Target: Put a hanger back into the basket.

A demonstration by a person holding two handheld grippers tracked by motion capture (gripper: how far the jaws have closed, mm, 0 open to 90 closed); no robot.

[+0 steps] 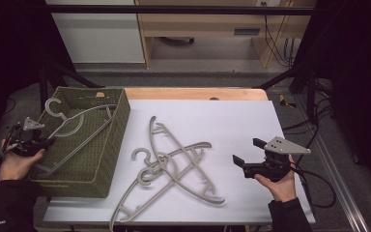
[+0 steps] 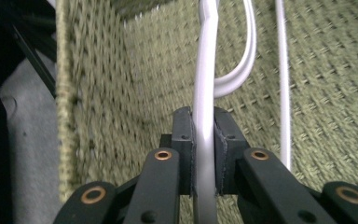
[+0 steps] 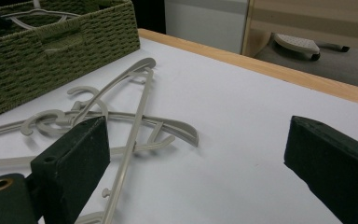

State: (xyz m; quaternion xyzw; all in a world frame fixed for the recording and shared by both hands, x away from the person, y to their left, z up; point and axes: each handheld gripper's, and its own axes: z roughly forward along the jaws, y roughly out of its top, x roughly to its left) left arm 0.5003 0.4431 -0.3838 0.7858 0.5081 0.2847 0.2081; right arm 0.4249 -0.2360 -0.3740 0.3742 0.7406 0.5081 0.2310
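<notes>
Left gripper (image 2: 204,140) fingers clamped on hanger (image 2: 205,84) inside basket (image 1: 118,121), its hook cut off; right gripper (image 3: 205,158) fingers held open.

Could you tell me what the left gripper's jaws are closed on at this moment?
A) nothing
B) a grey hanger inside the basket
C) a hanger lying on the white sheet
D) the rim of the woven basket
B: the left gripper clamps a grey hanger over the woven basket.
</notes>
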